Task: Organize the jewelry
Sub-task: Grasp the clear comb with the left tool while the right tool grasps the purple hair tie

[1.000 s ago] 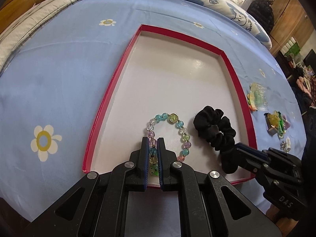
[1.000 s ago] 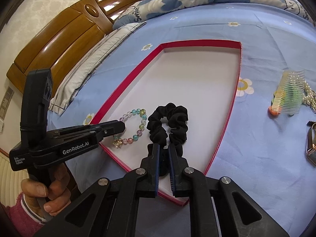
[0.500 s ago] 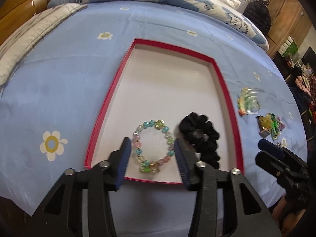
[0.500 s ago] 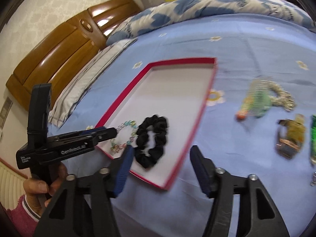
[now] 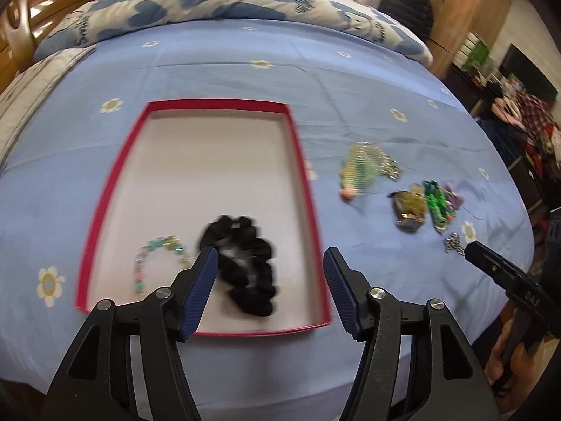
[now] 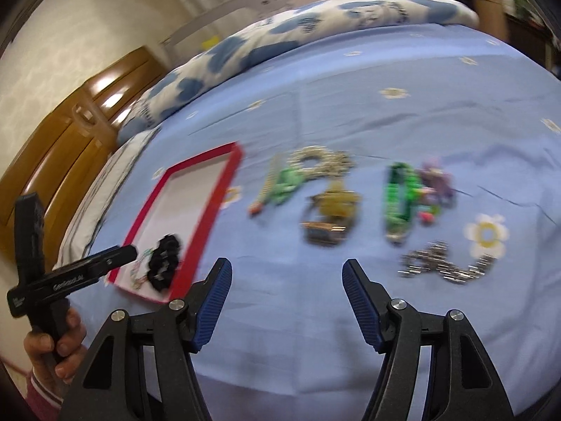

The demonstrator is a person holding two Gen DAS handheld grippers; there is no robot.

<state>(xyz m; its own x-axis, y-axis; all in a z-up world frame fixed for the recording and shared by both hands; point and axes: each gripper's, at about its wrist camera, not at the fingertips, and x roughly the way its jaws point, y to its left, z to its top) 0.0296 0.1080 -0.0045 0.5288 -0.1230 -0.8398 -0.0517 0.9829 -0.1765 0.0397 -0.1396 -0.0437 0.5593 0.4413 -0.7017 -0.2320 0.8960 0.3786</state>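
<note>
On the blue bed sheet [image 5: 224,70] with little daisies lies our red tray [image 5: 105,189], white inside. At the 6 o'clock end of the tray rest two things. One is a black scrunchie [image 5: 245,266], soft and ruffled like a curly ring. At its 9 o'clock, just beside it, sits a bead bracelet [image 5: 157,252] with pale green, pink and blue beads, a bit blurry.

Our left tongs [image 5: 270,287] hang above the tray's near end. They have just been opening and now stand wide, with nothing pinched between the blue pads; the scrunchie shows beneath the gap.

Our right tongs [image 6: 287,301] hang over bare sheet, at 3 o'clock from the tray. They too have just been opening, stand wide and hold nothing.

Out on the sheet, away from the tray, wait more things: a green comb [image 6: 280,186], a yellow clip [image 6: 333,217], a bright green clip [image 6: 399,200], a purple piece [image 6: 438,179] and a silver chain [image 6: 445,266]. All look fuzzy.
</note>
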